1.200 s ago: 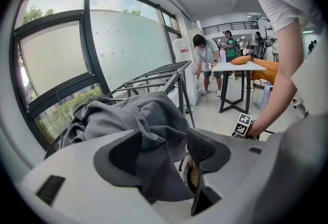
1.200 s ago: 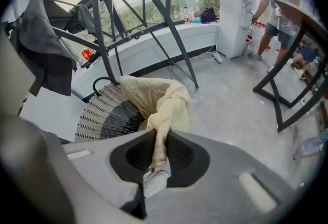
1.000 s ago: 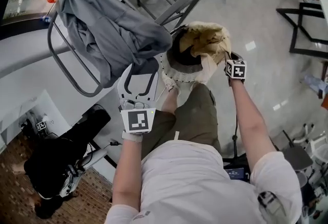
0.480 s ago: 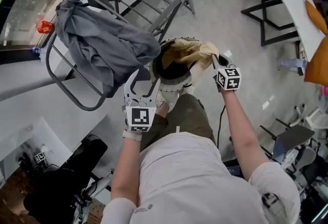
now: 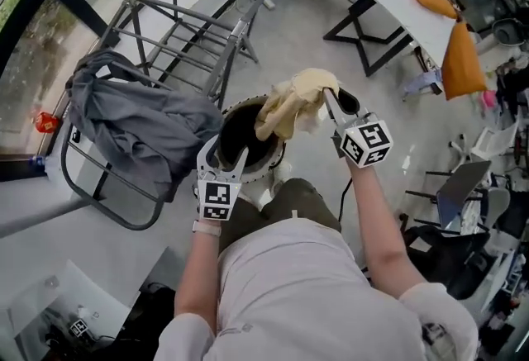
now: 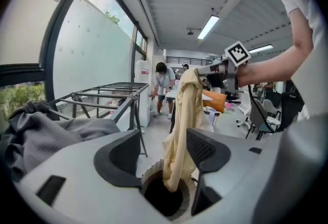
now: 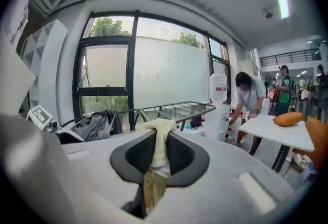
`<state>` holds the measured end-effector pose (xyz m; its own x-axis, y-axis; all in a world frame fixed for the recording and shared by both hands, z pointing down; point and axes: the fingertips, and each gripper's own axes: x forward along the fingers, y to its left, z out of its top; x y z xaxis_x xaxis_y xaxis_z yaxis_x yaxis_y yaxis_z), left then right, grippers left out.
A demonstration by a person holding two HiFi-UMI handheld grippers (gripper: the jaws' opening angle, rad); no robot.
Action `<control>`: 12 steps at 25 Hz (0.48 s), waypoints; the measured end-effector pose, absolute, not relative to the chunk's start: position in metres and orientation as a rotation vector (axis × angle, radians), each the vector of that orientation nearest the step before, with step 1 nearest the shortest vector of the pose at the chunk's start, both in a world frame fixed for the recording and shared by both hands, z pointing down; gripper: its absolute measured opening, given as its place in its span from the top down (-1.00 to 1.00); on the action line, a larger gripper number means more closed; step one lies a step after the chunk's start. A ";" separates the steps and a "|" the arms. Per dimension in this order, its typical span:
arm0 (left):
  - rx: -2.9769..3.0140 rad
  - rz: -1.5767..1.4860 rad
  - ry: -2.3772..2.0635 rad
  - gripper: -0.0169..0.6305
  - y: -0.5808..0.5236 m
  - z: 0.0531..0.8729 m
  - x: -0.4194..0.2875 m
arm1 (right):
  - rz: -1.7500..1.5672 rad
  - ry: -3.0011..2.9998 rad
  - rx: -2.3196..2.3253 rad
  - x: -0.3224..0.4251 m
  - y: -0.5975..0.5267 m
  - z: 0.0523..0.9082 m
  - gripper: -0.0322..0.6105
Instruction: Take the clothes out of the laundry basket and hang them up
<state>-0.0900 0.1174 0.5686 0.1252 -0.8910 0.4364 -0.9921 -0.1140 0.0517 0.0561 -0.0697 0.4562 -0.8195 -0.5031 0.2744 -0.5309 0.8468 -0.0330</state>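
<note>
Above the laundry basket (image 5: 273, 163), my right claw (image 5: 331, 97) is lifting its clenched yellow garment (image 5: 291, 103) higher; my left claw (image 5: 225, 154) is hanging released.

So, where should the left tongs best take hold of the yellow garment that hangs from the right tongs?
I would take the yellow garment at its hanging middle, above the laundry basket rim, coming level from the near side. It hangs as one narrow bunched strip from the shut right tongs, so the open left tongs can close across it.
</note>
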 end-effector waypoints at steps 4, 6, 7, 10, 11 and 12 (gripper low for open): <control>2.215 0.462 -1.744 0.11 0.083 0.552 -0.061 | 0.052 -2.907 0.900 0.070 -0.073 0.362 0.77; 2.249 0.472 -1.732 0.11 0.068 0.542 -0.048 | 0.008 -2.976 0.885 0.074 -0.071 0.322 0.77; 2.261 0.480 -1.727 0.11 0.060 0.538 -0.042 | -0.017 -3.004 0.870 0.077 -0.070 0.305 0.77; 2.306 0.514 -1.724 0.11 0.024 0.524 -0.021 | -0.071 -3.074 0.847 0.092 -0.073 0.261 0.77; 2.315 0.523 -1.728 0.11 0.010 0.520 -0.014 | -0.078 -3.101 0.840 0.100 -0.075 0.248 0.77; 2.318 0.527 -1.728 0.11 -0.004 0.516 -0.007 | -0.084 -3.129 0.831 0.108 -0.076 0.235 0.77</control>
